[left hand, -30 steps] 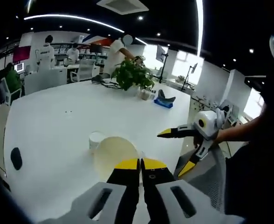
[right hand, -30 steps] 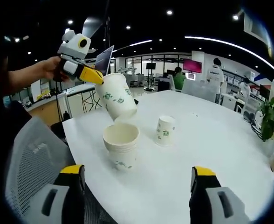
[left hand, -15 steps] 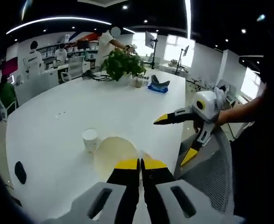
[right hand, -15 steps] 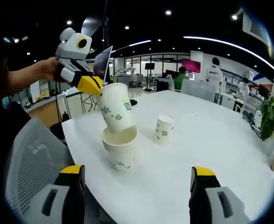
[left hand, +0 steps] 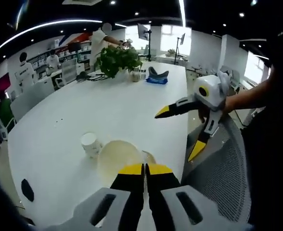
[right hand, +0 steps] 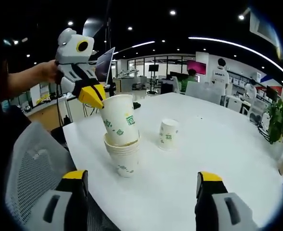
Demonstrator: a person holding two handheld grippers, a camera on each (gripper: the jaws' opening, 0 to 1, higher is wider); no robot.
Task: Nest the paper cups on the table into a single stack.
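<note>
My left gripper (right hand: 97, 101) is shut on the rim of a white paper cup (right hand: 119, 120) with green marks. That cup stands almost upright, its lower part sunk into a stack of cups (right hand: 125, 159) near the white table's (right hand: 218, 144) edge. Seen from the left gripper (left hand: 145, 169), the held cup's open mouth (left hand: 118, 158) lies just beyond the shut yellow tips. A single cup (right hand: 168, 134) (left hand: 90, 143) stands alone a little farther in, seemingly mouth down. My right gripper (right hand: 141, 179) (left hand: 178, 132) is wide open and holds nothing, short of the stack at the table's edge.
A grey mesh chair (right hand: 31, 159) (left hand: 223, 178) sits at the table's near edge. A potted plant (left hand: 115, 57) (right hand: 281, 125) and a blue object (left hand: 157, 76) stand at the far end. People and desks are in the background.
The held cup has swung from tilted to nearly upright and dropped into the top of the stack. The right gripper has stayed open and still.
</note>
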